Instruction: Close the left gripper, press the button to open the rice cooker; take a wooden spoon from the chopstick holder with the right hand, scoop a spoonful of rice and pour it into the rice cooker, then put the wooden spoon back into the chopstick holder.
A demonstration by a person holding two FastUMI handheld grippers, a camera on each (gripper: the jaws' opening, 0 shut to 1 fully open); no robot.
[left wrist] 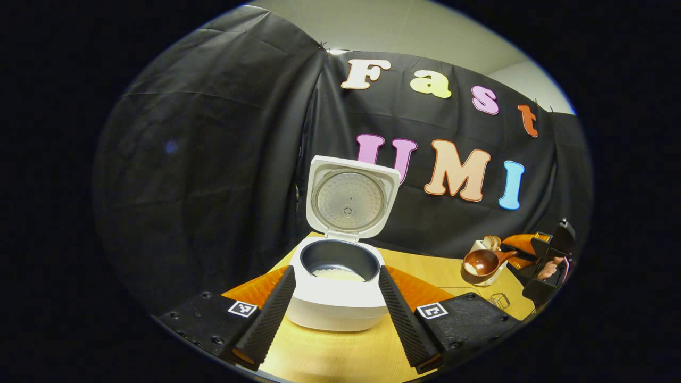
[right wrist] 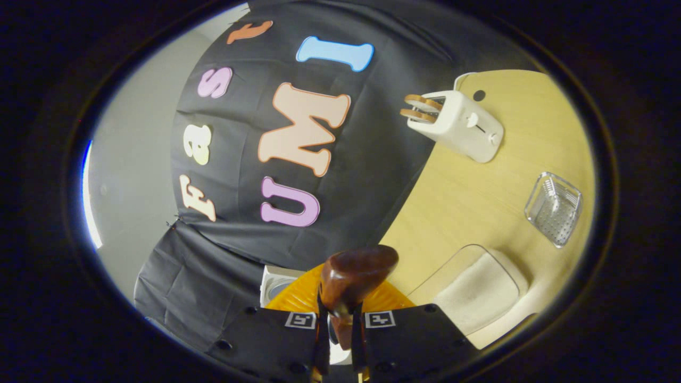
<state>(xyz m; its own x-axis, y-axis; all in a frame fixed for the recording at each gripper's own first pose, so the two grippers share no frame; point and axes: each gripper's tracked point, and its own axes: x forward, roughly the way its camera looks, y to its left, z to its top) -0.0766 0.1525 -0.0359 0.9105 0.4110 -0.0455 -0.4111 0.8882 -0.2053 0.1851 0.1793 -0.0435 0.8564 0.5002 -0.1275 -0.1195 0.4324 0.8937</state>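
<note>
Left gripper view: we see the left gripper (left wrist: 332,319) spread wide, its two fingers (left wrist: 266,319) flanking the cooker (left wrist: 338,298) without touching it. The cooker sits on the table (left wrist: 340,356) straight ahead between those fingers, its lid (left wrist: 351,199) standing upright behind the pot, with a little rice (left wrist: 338,274) in the bottom. Far off to that gripper's right we see the right gripper (left wrist: 524,254) holding the spoon (left wrist: 481,262) by its handle, bowl toward the cooker. In the right gripper view, the right gripper (right wrist: 339,340) is clenched on the spoon (right wrist: 354,276), both fingers pressing its handle, the bowl sticking out just ahead. Beyond it to the right lie a rice container (right wrist: 476,290), a clear dish (right wrist: 553,208) and a toaster (right wrist: 460,125).
</note>
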